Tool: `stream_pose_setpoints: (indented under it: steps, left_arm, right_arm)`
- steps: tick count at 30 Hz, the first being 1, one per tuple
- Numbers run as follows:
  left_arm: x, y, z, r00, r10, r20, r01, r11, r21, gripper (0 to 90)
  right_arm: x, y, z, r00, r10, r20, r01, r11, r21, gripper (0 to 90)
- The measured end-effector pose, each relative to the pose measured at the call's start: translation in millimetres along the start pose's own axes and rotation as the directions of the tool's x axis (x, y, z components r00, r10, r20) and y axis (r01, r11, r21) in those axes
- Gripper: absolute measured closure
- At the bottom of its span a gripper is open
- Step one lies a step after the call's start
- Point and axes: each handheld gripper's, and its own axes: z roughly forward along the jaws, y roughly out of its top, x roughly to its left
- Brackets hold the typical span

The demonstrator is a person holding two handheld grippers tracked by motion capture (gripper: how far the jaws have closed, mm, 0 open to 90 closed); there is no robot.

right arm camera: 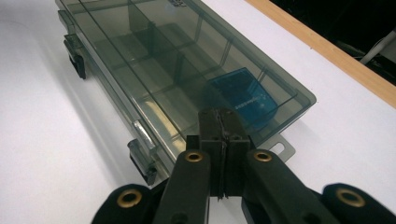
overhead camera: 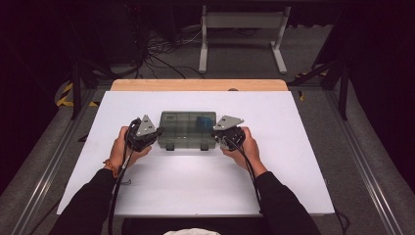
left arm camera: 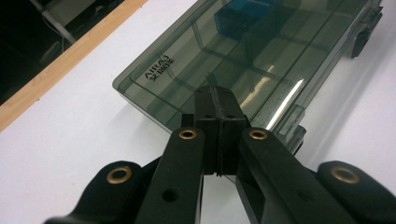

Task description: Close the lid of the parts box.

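A smoky clear plastic compartment box [overhead camera: 188, 129] lies on the white table top [overhead camera: 195, 186], lid closed, two latches on its near side. Inside it sits a blue item [overhead camera: 202, 120], toward the right rear. My left gripper [overhead camera: 157, 132] rests by the box's left front corner, jaws pressed together with nothing between them. In the left gripper view the tips [left arm camera: 217, 95] hover over the box [left arm camera: 243, 60] lid near its corner. My right gripper [overhead camera: 215, 134] is shut and empty at the right front corner. In the right gripper view its tips [right arm camera: 219, 119] lie over the box [right arm camera: 154, 70], just before the blue item [right arm camera: 245, 95].
A wooden strip [overhead camera: 198, 84] runs along the table's far edge. Beyond it stand a white table frame [overhead camera: 242, 34] and cables on the floor. Metal rails flank the table on both sides. Bare white surface lies all around the box.
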Motion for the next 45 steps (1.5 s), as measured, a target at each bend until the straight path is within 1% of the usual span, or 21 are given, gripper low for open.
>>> stream_pose_setpoints:
  steps: [6, 9, 13, 15, 16, 18, 22, 26, 28, 34, 36, 37, 38, 39, 41, 42, 43, 45]
  left_arm:
    - [-3.0, -1.3, 3.0, 0.9999, 0.011, 0.003, -0.011, 0.9999, 0.01, 89.6]
    - [-2.9, -3.0, 4.3, 1.0, 0.0, 0.005, -0.001, 0.9999, 0.015, 89.6]
    - [-3.2, -4.9, 5.5, 0.9999, 0.006, 0.01, -0.006, 0.9998, 0.02, 89.6]
    - [-3.4, -5.5, 5.7, 0.9999, 0.012, 0.005, -0.012, 0.9997, 0.021, 89.6]
    - [-3.8, -5.8, 6.2, 0.9999, 0.01, 0.013, -0.01, 0.9998, 0.018, 89.7]
    - [-4.8, -6.1, 6.6, 0.9999, 0.005, 0.01, -0.005, 0.9999, 0.015, 89.7]
    - [-5.3, -7.4, 6.5, 0.9999, -0.005, 0.013, 0.005, 1.0, 0.005, 89.8]
    - [-5.1, -7.8, 6.6, 0.9998, -0.01, 0.016, 0.01, 1.0, 0.002, 89.7]
    - [-5.0, -7.3, 6.3, 0.9999, 0.0, 0.012, 0.0, 1.0, 0.004, 89.7]
    - [-6.0, -6.4, 6.7, 0.9999, 0.002, 0.015, -0.002, 1.0, -0.001, 88.4]
    - [-6.4, -5.7, 5.8, 0.9999, 0.005, 0.015, -0.005, 1.0, -0.006, 87.9]
    - [-6.2, -5.0, 5.1, 0.9998, 0.013, 0.017, -0.013, 0.9998, -0.012, 87.9]
    - [-7.2, -4.6, 4.6, 0.9998, 0.007, 0.018, -0.007, 0.9998, -0.019, 87.6]
    - [-7.4, -3.8, 3.5, 0.9997, 0.014, 0.018, -0.014, 0.9997, -0.021, 87.3]
    - [-7.9, -2.1, 1.0, 0.9996, 0.025, 0.01, -0.025, 0.9993, -0.029, 86.9]
    - [-8.2, -1.6, 0.1, 0.9997, 0.021, 0.01, -0.02, 0.9991, -0.038, 86.3]
    - [-8.2, -1.1, -0.5, 0.9997, 0.017, 0.019, -0.016, 0.9988, -0.046, 86.4]
    - [-8.3, -0.4, -1.3, 0.9996, 0.024, 0.017, -0.023, 0.9987, -0.045, 86.3]
  right_arm:
    - [0.6, -3.0, 1.4, 1.0, 0.004, -0.007, -0.004, 1.0, 0.011, 89.4]
    - [1.2, -3.8, 1.8, 0.9999, 0.01, -0.01, -0.01, 1.0, 0.012, 89.2]
    - [2.9, -5.3, 2.8, 0.9999, 0.009, -0.011, -0.009, 1.0, 0.02, 88.6]
    - [3.0, -5.4, 2.9, 0.9999, 0.009, -0.01, -0.009, 1.0, 0.019, 88.4]
    - [3.0, -6.0, 2.8, 0.9998, 0.014, -0.011, -0.014, 1.0, 0.016, 88.3]
    - [3.4, -7.4, 2.5, 0.9996, 0.025, -0.01, -0.024, 1.0, 0.01, 88.3]
    - [4.9, -8.1, 2.3, 0.9996, 0.027, -0.002, -0.027, 1.0, 0.005, 88.3]
    - [4.0, -8.9, 2.1, 0.9991, 0.043, -0.005, -0.043, 0.999, 0.0, 86.6]
    - [3.9, -9.0, 1.8, 0.999, 0.044, -0.005, -0.044, 0.999, 0.0, 86.3]
    - [3.6, -8.8, -0.1, 0.9991, 0.043, -0.005, -0.043, 0.999, -0.003, 84.4]
    - [4.0, -8.0, -1.6, 0.9991, 0.043, -0.004, -0.043, 0.999, -0.012, 84.3]
    - [4.4, -7.5, -2.6, 0.9991, 0.041, -0.005, -0.042, 0.999, -0.015, 84.1]
    - [4.8, -6.9, -3.3, 0.9993, 0.036, -0.005, -0.036, 0.999, -0.018, 83.9]
    - [5.3, -6.4, -4.0, 0.9994, 0.034, -0.004, -0.034, 0.999, -0.022, 84.1]
    - [6.2, -5.3, -5.6, 0.9995, 0.032, -0.008, -0.032, 0.999, -0.03, 83.9]
    - [6.5, -4.5, -7.1, 0.9996, 0.029, -0.006, -0.03, 0.999, -0.035, 83.9]
    - [6.9, -4.0, -8.2, 0.9996, 0.029, -0.004, -0.029, 0.999, -0.043, 84.0]
    - [7.3, -3.4, -9.3, 0.9996, 0.029, -0.005, -0.03, 0.998, -0.048, 83.9]
